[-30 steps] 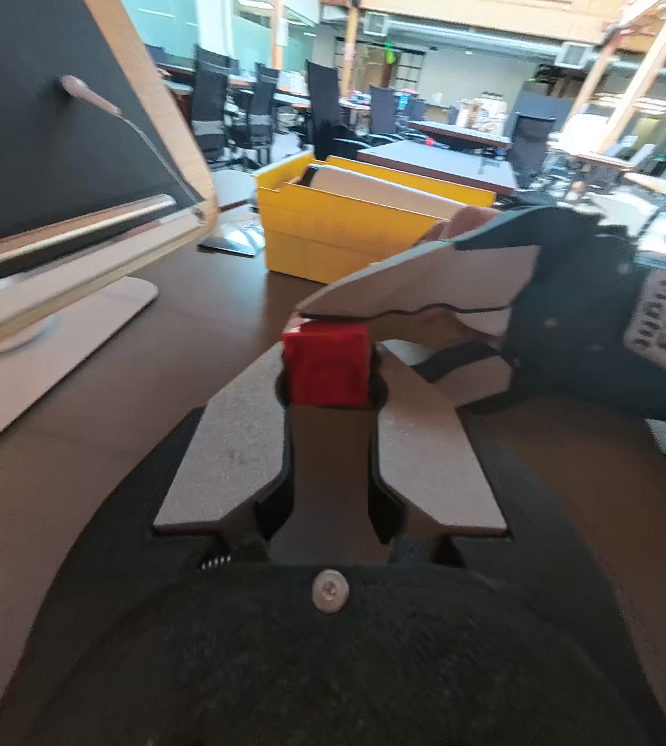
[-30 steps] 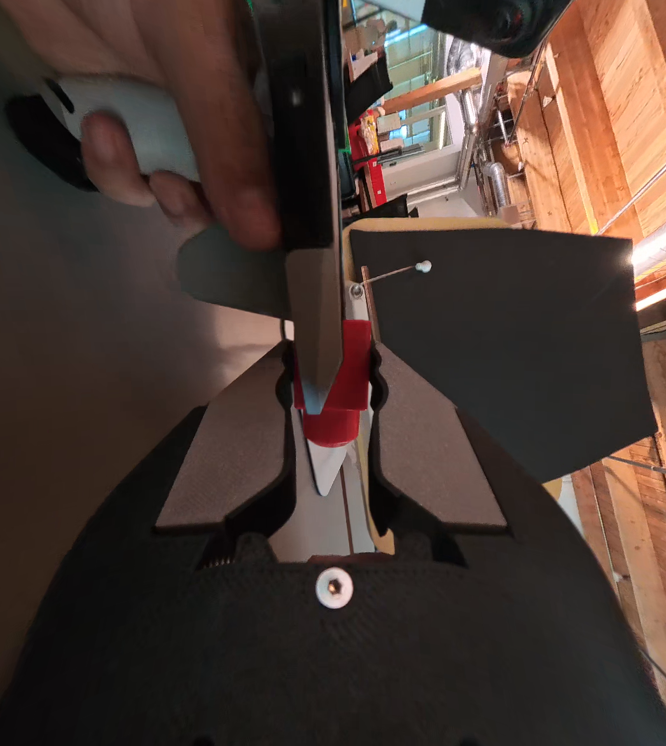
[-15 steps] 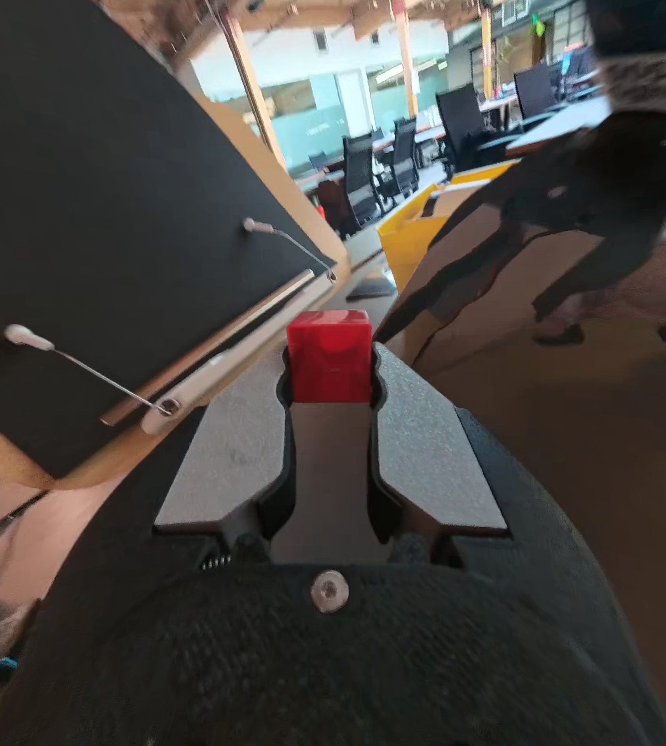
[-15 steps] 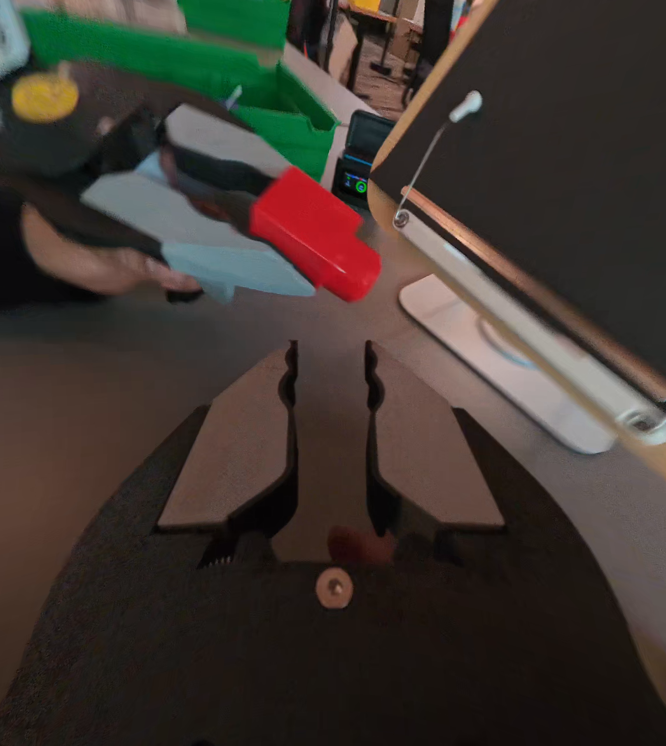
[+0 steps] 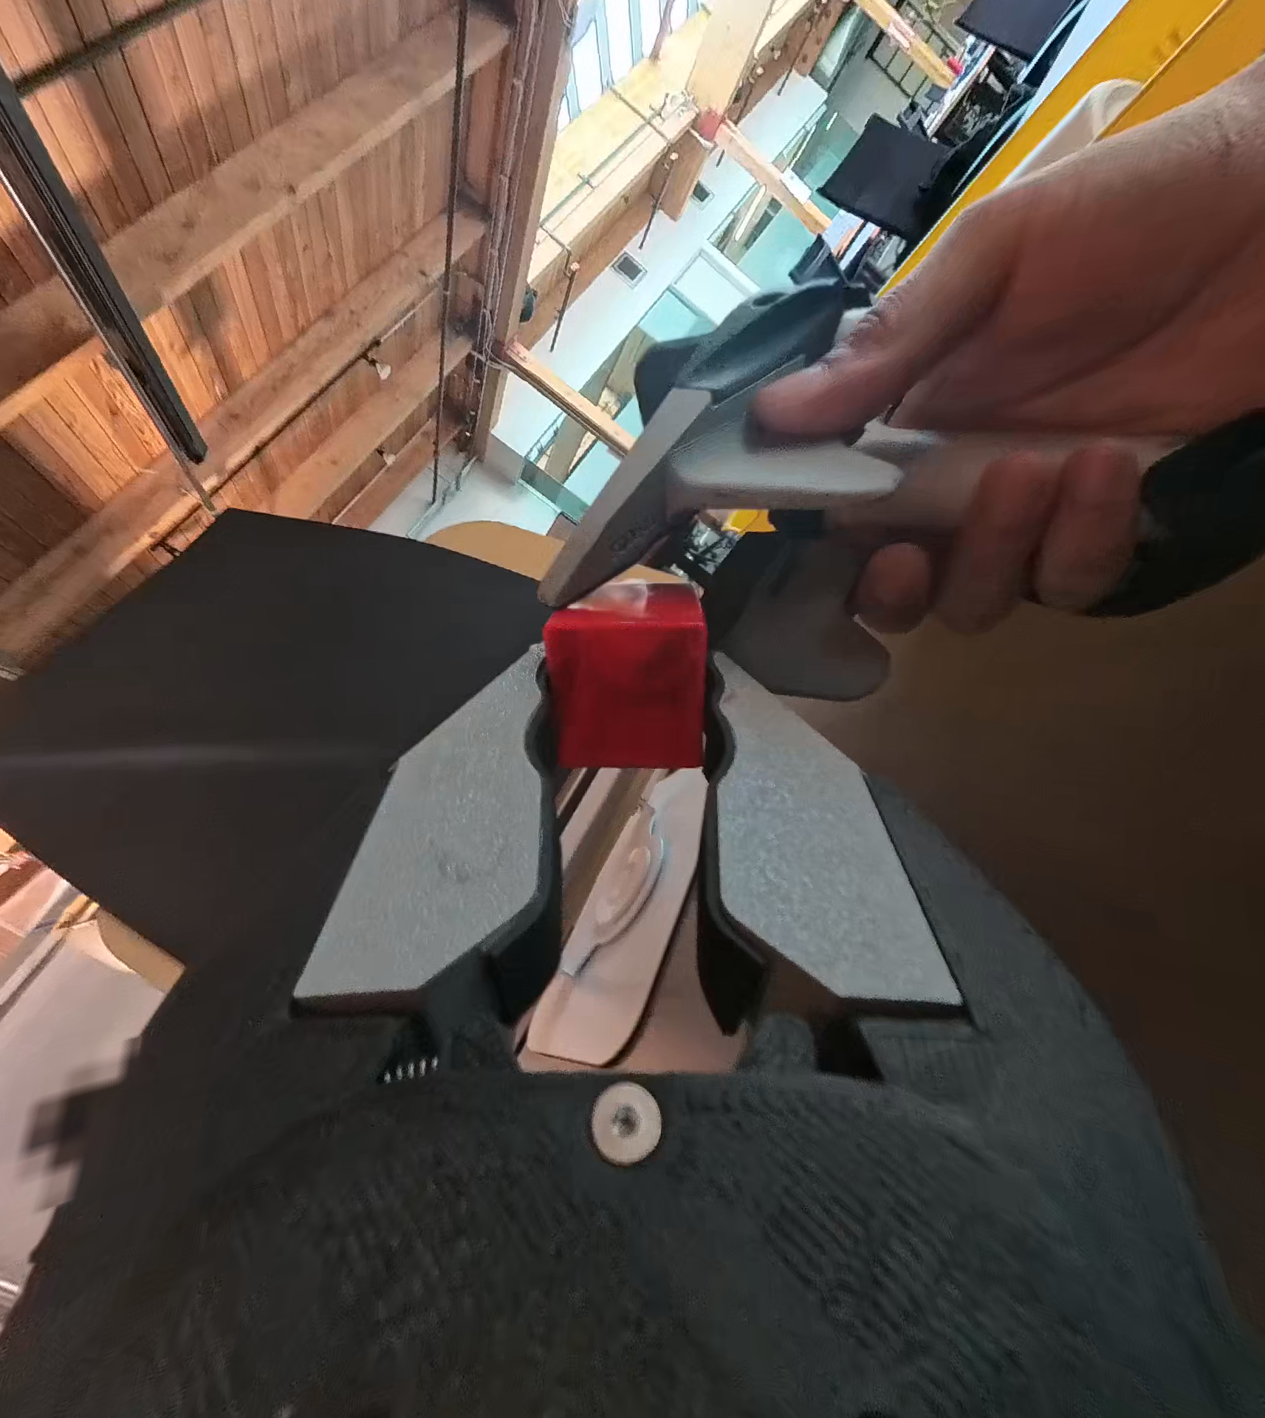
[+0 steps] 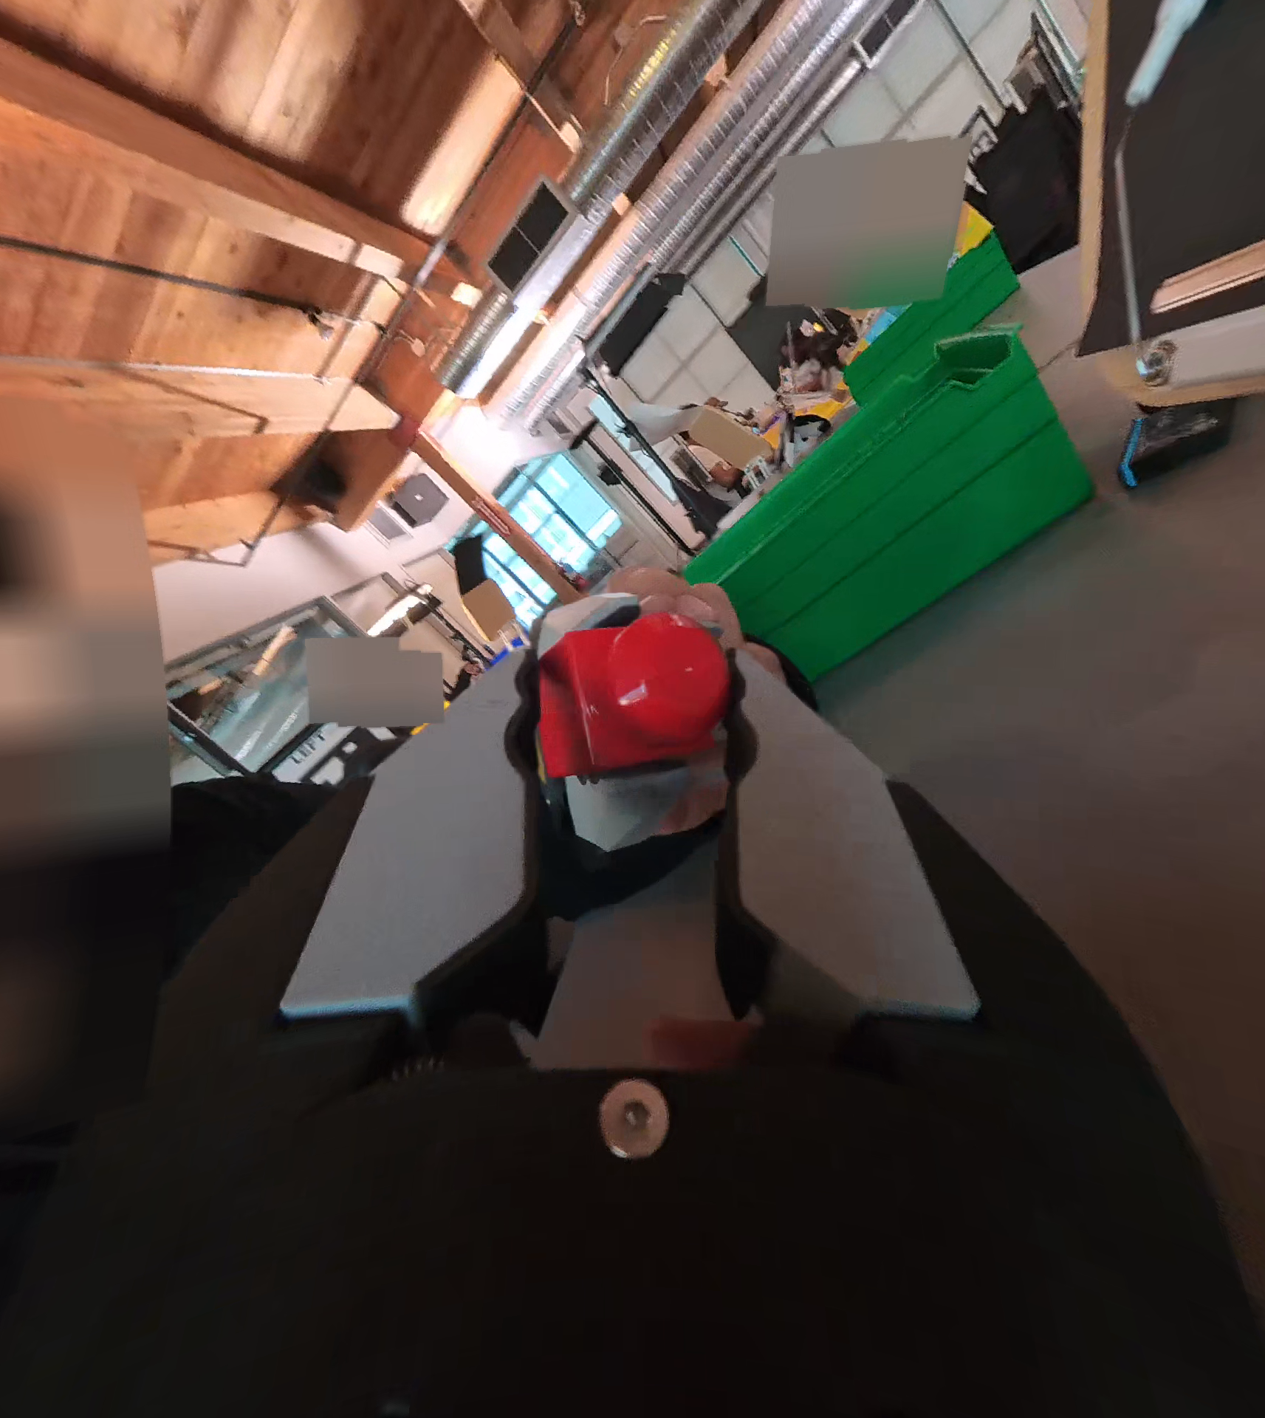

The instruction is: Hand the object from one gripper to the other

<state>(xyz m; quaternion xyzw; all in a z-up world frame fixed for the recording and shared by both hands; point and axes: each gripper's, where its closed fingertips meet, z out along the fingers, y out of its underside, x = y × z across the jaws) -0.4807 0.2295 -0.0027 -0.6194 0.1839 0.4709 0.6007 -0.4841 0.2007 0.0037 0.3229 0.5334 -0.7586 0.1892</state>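
Observation:
A red block with a rounded end [image 5: 625, 690] is clamped between the fingertips of my left gripper [image 5: 625, 683], held in the air. My right gripper [image 6: 630, 710] faces it head-on. Its jaws are spread wide and stand on either side of the block's rounded end [image 6: 644, 690], close to it. In the left wrist view one right finger [image 5: 614, 529] rests at the block's top far edge, with the other finger [image 5: 805, 660] behind it. A hand [image 5: 1074, 268] holds the right gripper. The left gripper's grey fingers [image 6: 625, 813] show above and below the block.
A black board on a wooden stand [image 5: 230, 690] is just behind the grippers and also shows in the right wrist view [image 6: 1227, 153]. A green bin [image 6: 920, 499], a small black device [image 6: 1174, 445] and a yellow bin [image 5: 1151, 77] stand on the brown table [image 5: 1151, 844]. Only a small space, under 4 cm, lies between the two pairs of fingers. The small black device [image 6: 1174, 445] is about 30 cm from both grippers' fingertips.
Half a second ago the right gripper was apart from the block. It has since opened wider and closed in around the block's far end. Both grippers have rolled and lifted.

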